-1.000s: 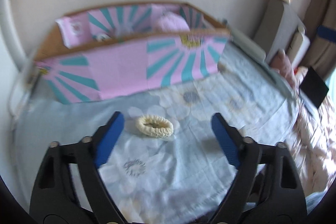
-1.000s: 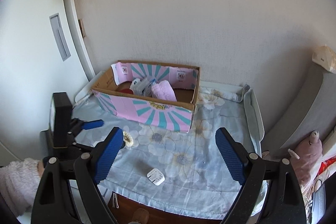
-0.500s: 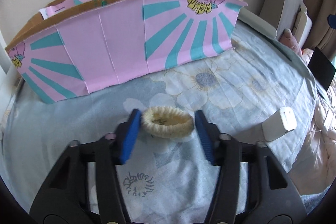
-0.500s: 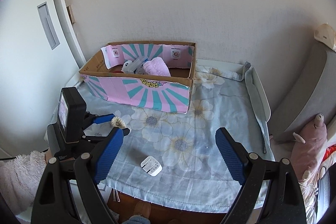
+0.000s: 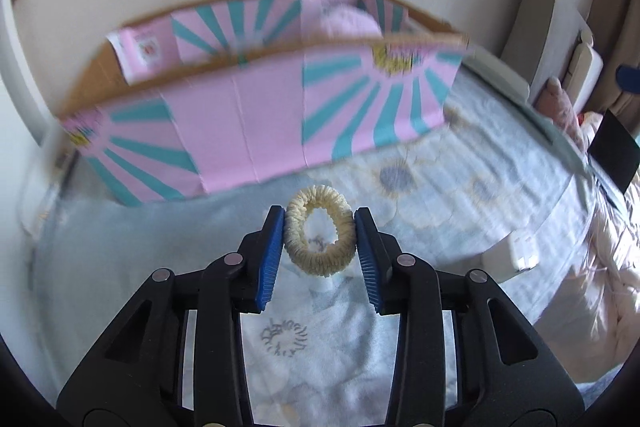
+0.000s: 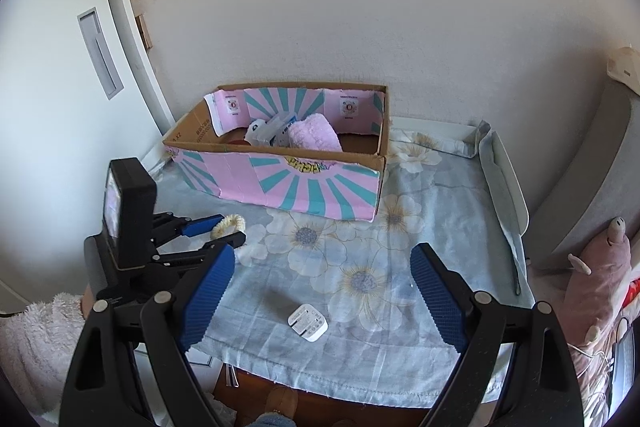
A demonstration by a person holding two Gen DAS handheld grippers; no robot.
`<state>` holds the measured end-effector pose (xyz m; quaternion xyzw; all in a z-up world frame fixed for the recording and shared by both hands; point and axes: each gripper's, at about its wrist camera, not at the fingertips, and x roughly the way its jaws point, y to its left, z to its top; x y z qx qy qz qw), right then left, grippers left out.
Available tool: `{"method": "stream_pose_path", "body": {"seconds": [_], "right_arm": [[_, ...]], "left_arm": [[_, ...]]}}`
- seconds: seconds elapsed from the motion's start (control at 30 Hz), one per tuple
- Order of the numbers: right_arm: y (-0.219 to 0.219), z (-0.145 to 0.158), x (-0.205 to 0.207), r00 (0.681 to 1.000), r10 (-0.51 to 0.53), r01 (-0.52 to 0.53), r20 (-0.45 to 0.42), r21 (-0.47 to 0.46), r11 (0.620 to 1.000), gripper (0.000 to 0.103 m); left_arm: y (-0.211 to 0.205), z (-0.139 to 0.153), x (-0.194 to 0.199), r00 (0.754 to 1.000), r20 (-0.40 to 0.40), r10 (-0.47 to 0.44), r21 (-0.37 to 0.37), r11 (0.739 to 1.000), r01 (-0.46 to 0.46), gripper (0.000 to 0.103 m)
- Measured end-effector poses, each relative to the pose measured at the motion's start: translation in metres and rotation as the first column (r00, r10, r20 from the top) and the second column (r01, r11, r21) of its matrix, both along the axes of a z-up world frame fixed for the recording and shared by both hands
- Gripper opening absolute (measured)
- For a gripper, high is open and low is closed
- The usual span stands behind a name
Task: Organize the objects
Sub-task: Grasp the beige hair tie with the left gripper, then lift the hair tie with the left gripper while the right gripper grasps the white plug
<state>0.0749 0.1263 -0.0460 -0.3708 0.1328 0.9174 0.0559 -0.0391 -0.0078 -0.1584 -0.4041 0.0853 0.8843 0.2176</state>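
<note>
Left gripper (image 5: 319,233) clamps the cream scrunchie (image 5: 320,231), its jaws having just closed on it.
Scrunchie sits mid-frame, below the pink box (image 5: 256,131); right gripper (image 6: 322,291) jaws stand apart above the white charger (image 6: 307,321), lower centre of the desk (image 6: 440,211).

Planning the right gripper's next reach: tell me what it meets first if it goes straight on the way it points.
Likely the floral cloth, just beyond the white charger. The right gripper is open and empty; depth is uncertain.
</note>
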Motion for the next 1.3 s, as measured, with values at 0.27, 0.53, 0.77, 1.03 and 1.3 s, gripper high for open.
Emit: {"method": "stream_pose_path", "body": {"seconds": [0.27,0.53,0.77,1.03,1.3], "right_arm": [[0.0,0.033,-0.002,0.998,0.03,-0.029,-0.061,0.006,1.0,0.088],[-0.001,0.032,-0.002,0.995,0.098,-0.097,-0.019,0.012,0.995,0.088],[-0.009,-0.011,-0.009,0.96,0.247,-0.255,0.131,0.043,0.966,0.088],[-0.031,-0.092,-0.038,0.823,0.411,-0.469,0.393,0.061,0.881,0.061],[-0.031,-0.125,-0.052,0.768,0.438,-0.506,0.468,0.023,0.862,0.043]], "left_arm": [[-0.023,0.096,0.02,0.987,-0.076,0.142,0.052,0.989,-0.139,0.033],[-0.039,0.173,0.05,0.952,-0.143,0.271,0.1,0.961,-0.259,0.033],[-0.048,0.192,0.057,0.943,-0.16,0.292,0.114,0.954,-0.276,0.033],[-0.056,0.189,0.053,0.94,-0.132,0.315,0.138,0.945,-0.297,0.033],[-0.058,0.181,0.05,0.942,-0.111,0.317,0.124,0.945,-0.303,0.033]]}}
